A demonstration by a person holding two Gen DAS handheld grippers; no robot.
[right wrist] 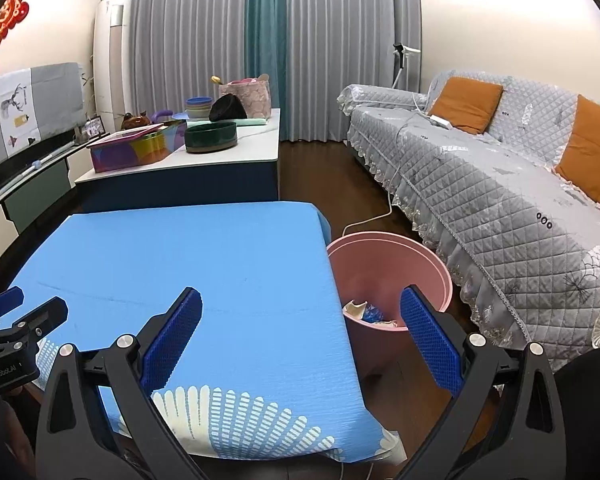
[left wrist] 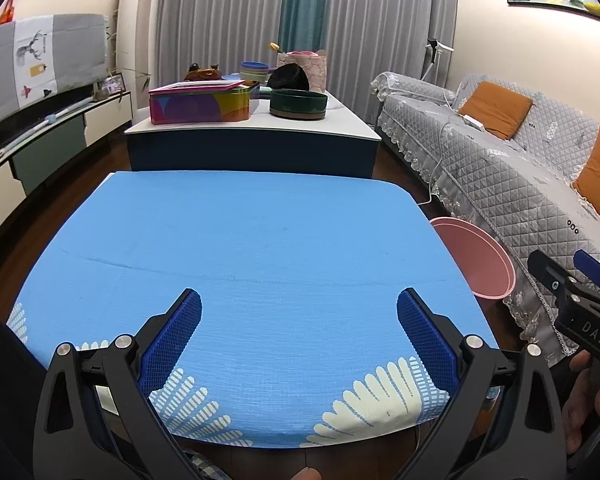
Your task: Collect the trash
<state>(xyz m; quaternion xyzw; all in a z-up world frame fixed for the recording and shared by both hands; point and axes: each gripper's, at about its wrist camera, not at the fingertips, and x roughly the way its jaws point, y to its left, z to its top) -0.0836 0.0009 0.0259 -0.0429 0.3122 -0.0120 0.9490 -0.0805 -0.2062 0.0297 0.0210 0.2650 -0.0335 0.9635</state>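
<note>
Over the blue cloth (left wrist: pixel 252 248), both my claws hang spread and empty.

From the left wrist: my left claw (left wrist: pixel 299 312) gapes above bare cloth, nothing pinched; the pink bin (left wrist: pixel 476 258) stands at the table's right edge, likely for an easy drop. From the right wrist: my right claw (right wrist: pixel 301 312) gapes too, and the bin (right wrist: pixel 384 264) holds the trash (right wrist: pixel 370 314), crumpled scraps at the bottom.
</note>
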